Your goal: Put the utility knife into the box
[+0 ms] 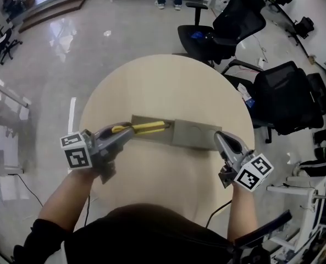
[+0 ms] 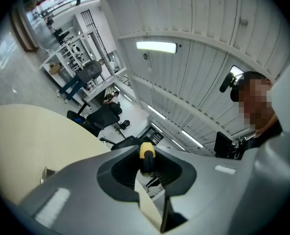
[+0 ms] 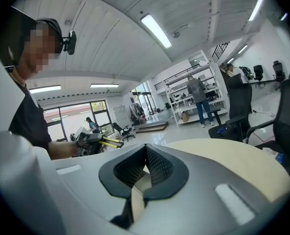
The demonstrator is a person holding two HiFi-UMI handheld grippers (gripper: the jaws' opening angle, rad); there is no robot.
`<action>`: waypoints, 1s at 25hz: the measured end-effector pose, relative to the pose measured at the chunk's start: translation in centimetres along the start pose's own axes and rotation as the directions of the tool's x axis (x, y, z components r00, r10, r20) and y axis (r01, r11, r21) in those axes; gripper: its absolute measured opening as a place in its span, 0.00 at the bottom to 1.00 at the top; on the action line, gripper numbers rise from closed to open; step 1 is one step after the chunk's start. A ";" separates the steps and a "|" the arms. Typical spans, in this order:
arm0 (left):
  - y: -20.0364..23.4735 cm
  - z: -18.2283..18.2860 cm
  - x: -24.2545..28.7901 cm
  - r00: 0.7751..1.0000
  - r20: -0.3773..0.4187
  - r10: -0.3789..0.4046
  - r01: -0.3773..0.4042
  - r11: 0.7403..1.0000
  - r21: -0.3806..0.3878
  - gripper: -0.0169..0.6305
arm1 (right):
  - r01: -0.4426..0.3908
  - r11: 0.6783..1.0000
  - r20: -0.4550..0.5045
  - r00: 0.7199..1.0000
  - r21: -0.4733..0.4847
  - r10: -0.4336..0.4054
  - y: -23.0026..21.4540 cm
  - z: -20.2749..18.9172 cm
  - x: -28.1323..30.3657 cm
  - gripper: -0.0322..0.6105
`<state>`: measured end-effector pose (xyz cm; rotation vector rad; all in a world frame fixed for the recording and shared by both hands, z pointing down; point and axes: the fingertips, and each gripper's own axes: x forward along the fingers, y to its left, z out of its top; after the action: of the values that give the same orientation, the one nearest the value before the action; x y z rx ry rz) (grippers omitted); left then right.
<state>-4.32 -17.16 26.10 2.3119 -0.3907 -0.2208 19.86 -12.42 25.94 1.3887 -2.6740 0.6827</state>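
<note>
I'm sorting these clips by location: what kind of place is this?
Probably an open-plan office or lab workspace: black office chairs stand around, shelves loaded with gear line the far wall, and the work is done at a round table.

I see a yellow utility knife [image 1: 150, 127] against my pale beige desk [image 1: 163, 84], beside a dull grey-green box [image 1: 194, 135]. My left gripper [image 1: 131, 130] and right gripper [image 1: 219, 138] are silver-grey, each with black-and-white square-patterned cubes.

Item tally
One round beige table [image 1: 168, 81], one yellow utility knife [image 1: 147, 127], one flat grey cardboard box [image 1: 194, 134], two nearby black office chairs [image 1: 223, 23] [image 1: 286, 95].
</note>
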 end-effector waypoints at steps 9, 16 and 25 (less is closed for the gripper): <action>10.2 -4.7 3.7 0.987 -0.147 0.072 -0.088 0.990 -0.106 0.13 | 0.025 1.000 -0.068 0.997 -0.002 -0.025 -9.3 -2.2 6.2 0.07; 16.1 -9.1 5.7 0.950 -0.297 0.093 -0.145 0.976 -0.160 0.13 | 0.002 1.000 -0.119 0.993 0.004 -0.002 -13.4 -4.7 10.8 0.07; 20.6 -14.9 6.7 0.862 -0.494 0.114 -0.250 0.943 -0.221 0.13 | 0.014 1.000 -0.121 0.993 -0.020 -0.016 -17.1 -6.6 13.1 0.07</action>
<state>1.73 -23.11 51.04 1.9474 -0.3018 0.3666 24.52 -28.29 41.23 1.3173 -2.5677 0.7138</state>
